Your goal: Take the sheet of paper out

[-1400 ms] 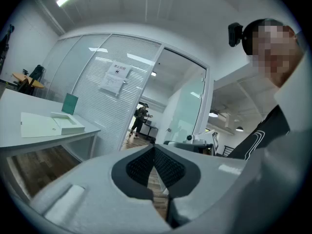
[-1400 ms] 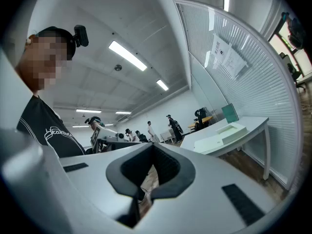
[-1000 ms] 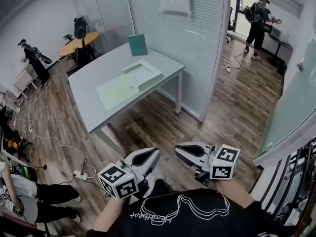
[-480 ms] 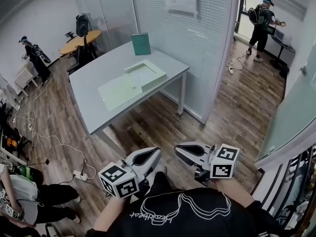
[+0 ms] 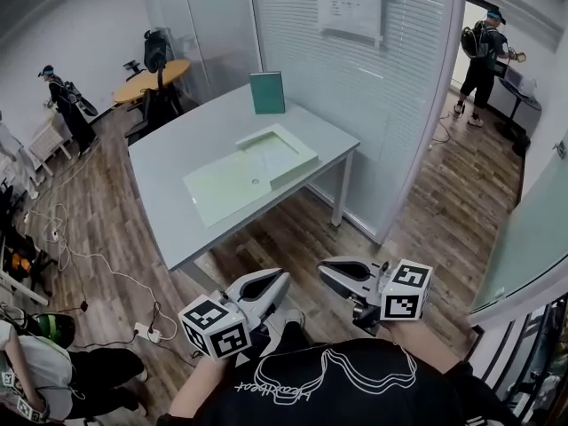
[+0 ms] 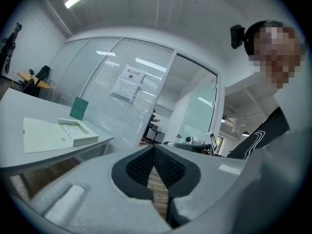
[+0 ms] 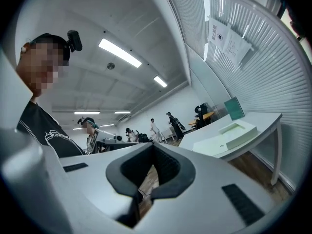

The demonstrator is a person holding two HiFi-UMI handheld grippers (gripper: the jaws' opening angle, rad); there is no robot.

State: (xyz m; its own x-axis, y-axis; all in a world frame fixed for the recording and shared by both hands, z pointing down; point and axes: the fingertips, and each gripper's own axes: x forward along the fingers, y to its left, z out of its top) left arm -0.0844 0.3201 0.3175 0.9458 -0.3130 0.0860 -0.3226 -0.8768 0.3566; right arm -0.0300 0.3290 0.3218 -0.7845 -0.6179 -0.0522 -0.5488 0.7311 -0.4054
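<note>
A pale green flat box [image 5: 251, 169] lies open on the grey table [image 5: 177, 211], its lid spread toward the near left. No loose sheet of paper can be made out in it. A dark green booklet [image 5: 267, 92] stands upright at the table's far edge. My left gripper [image 5: 282, 276] and right gripper [image 5: 323, 267] hang side by side over the wooden floor, well short of the table, both shut and empty. The left gripper view shows its jaws [image 6: 154, 147] meeting, with the box [image 6: 53, 133] far off. The right gripper view shows its jaws [image 7: 152, 146] meeting, with the box [image 7: 229, 135] to the right.
A glass partition with blinds [image 5: 390, 87] runs along the table's right side, and a paper notice [image 5: 348, 7] hangs on it. Cables and a power strip [image 5: 142, 329] lie on the floor at the left. A person [image 5: 44, 380] sits at the bottom left; others stand farther off.
The table and the partition have come nearer and shifted right in the head view. Both grippers have kept their place in front of the body and stayed shut.
</note>
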